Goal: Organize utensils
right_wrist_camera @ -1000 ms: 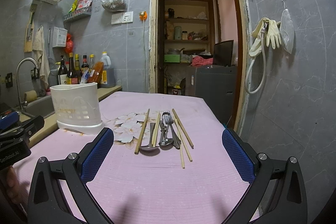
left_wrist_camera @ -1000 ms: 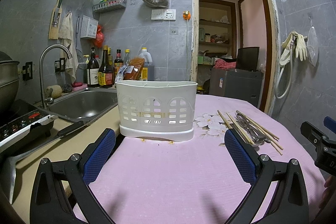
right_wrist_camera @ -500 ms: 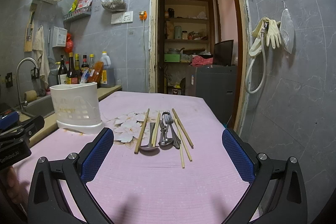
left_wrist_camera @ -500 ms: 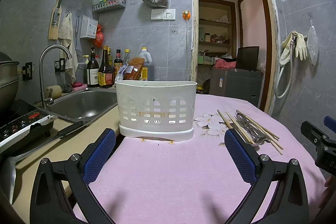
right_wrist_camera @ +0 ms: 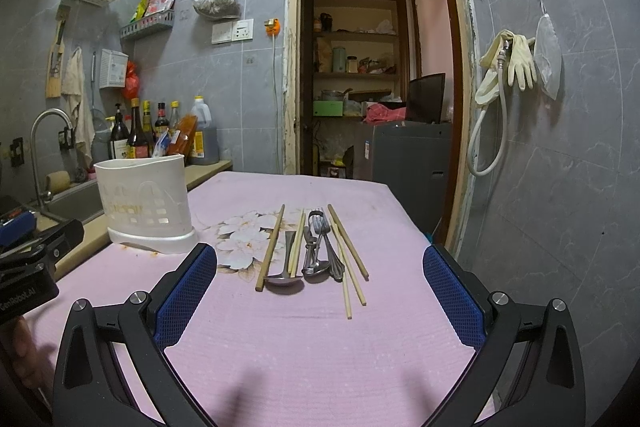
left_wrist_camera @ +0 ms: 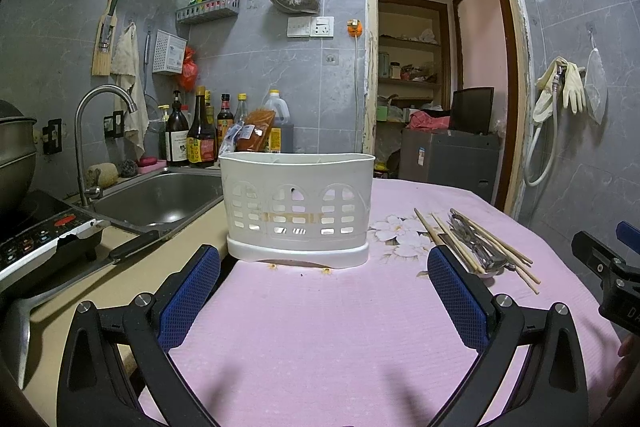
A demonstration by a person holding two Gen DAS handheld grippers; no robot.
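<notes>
A white slotted utensil holder (left_wrist_camera: 297, 205) stands on the pink tablecloth (left_wrist_camera: 320, 327), straight ahead of my left gripper (left_wrist_camera: 323, 297), which is open and empty. The holder also shows at the left in the right wrist view (right_wrist_camera: 146, 205). A pile of utensils lies on the cloth ahead of my right gripper (right_wrist_camera: 320, 291), which is open and empty: wooden chopsticks (right_wrist_camera: 271, 247), a metal spoon (right_wrist_camera: 285, 277), a fork (right_wrist_camera: 326, 247) and further chopsticks (right_wrist_camera: 347, 243). The pile shows at the right in the left wrist view (left_wrist_camera: 474, 247).
A steel sink (left_wrist_camera: 156, 195) with a tap (left_wrist_camera: 86, 139) and a stove (left_wrist_camera: 36, 239) lie left of the table. Bottles (left_wrist_camera: 200, 135) stand by the back wall. An open doorway (right_wrist_camera: 368, 67) is behind the table. A grey tiled wall (right_wrist_camera: 560, 147) runs along the right.
</notes>
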